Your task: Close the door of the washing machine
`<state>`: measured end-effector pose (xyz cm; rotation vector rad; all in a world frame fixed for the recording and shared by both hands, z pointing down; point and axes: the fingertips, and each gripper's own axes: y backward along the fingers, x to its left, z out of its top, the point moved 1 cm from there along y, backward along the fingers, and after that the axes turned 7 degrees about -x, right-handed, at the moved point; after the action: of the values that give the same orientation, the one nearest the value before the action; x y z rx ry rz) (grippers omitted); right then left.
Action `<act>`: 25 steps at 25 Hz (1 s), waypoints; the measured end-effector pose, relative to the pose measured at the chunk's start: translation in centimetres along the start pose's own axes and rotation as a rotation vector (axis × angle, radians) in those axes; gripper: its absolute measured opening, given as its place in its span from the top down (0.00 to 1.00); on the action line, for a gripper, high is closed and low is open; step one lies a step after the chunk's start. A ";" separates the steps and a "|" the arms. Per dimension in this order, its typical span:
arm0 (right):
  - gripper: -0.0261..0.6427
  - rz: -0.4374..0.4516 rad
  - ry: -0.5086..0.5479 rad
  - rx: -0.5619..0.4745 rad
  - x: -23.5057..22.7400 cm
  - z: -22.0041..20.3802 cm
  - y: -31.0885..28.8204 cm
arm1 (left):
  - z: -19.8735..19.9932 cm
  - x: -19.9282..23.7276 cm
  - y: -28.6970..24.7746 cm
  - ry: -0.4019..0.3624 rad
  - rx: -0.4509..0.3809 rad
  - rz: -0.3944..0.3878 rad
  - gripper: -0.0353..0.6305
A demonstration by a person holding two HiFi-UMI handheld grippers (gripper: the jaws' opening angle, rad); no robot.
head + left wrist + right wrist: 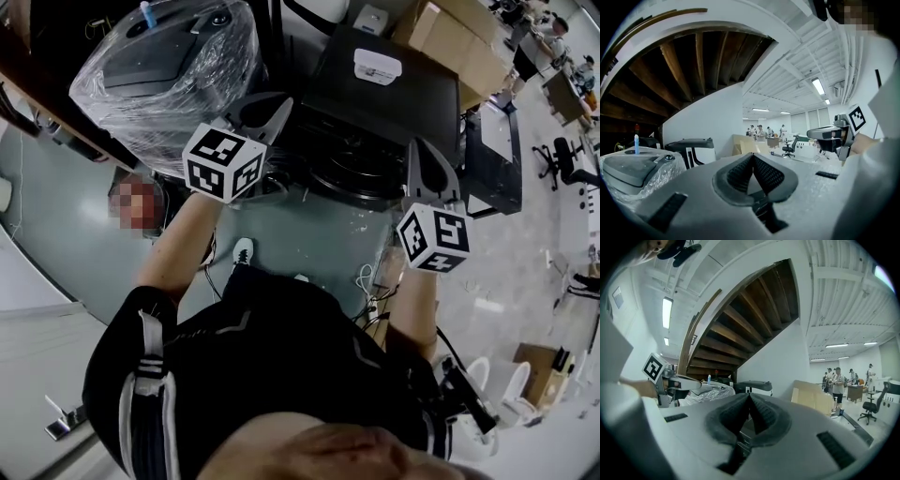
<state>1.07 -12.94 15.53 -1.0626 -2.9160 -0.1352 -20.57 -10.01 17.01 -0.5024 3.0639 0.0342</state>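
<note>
The dark top-loading washing machine (pixel 319 155) stands below and ahead of me, its round drum opening uncovered and its black door (pixel 384 75) tipped up behind. My left gripper (pixel 279 103) is shut and empty, above the machine's left front corner. On the other side, my right gripper (pixel 420 150) hovers shut and empty over the right rim. In the left gripper view the shut gripper (pixel 752 158) points level across the room, with the right gripper (pixel 832 135) beside it. In the right gripper view that gripper (pixel 750 398) is shut too, with the left gripper (pixel 675 383) at its left.
A plastic-wrapped appliance (pixel 169 66) stands just left of the machine. Cardboard boxes (pixel 459 42) and a dark bench (pixel 497 155) lie to its right. Cables (pixel 370 281) trail on the floor by my feet. A wooden staircase (pixel 740 319) rises overhead, and people (pixel 836 380) stand far off.
</note>
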 end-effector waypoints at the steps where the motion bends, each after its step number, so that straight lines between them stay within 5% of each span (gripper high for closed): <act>1: 0.95 -0.008 0.004 0.004 0.3 -0.1 -0.5 | -0.3 0.6 -0.2 0.009 -0.001 -0.012 0.94; 17: 0.95 -0.109 0.014 0.069 6.1 -1.6 -8.7 | -5.5 11.6 -1.1 -0.002 0.103 -0.183 0.94; 25: 0.95 -0.151 0.005 0.125 9.3 -4.3 -11.7 | -11.3 15.8 -1.2 -0.008 0.203 -0.263 0.94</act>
<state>-13.55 -16.32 19.54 -0.8233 -2.9524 0.0404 -35.46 -16.50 27.68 -0.8783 2.9199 -0.2777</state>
